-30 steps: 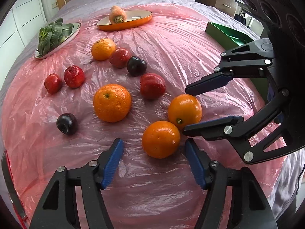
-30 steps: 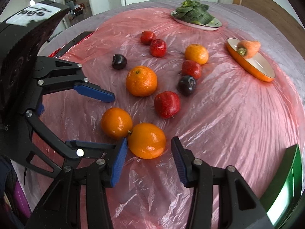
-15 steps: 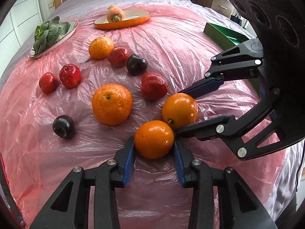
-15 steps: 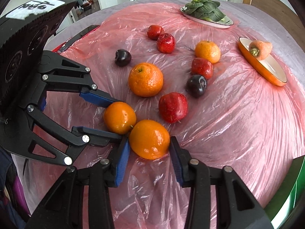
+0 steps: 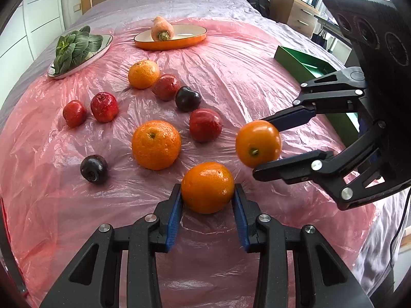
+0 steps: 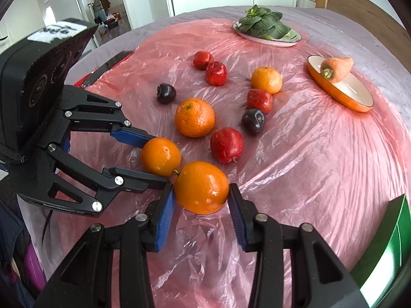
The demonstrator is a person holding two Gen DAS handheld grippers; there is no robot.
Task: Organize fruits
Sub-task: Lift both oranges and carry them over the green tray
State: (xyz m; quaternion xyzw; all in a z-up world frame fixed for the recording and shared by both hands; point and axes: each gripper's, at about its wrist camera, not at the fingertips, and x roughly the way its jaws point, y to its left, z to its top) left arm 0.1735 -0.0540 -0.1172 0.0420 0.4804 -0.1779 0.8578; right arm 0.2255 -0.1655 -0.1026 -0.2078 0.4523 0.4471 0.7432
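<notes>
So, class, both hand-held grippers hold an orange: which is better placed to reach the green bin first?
Right. The right hand-held gripper, shut on its orange, sits on the green bin's side; the left hand-held gripper would probably have to cross past it.

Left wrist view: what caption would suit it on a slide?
Left gripper and right gripper each clamp an orange above the pink plastic sheet.

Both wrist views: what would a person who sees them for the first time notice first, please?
First, two oranges in the foreground, each gripped: the left gripper is shut on the near orange, the right gripper on the second orange. Behind them, loose oranges, red fruits and dark plums lie scattered on the pink plastic sheet.
</notes>
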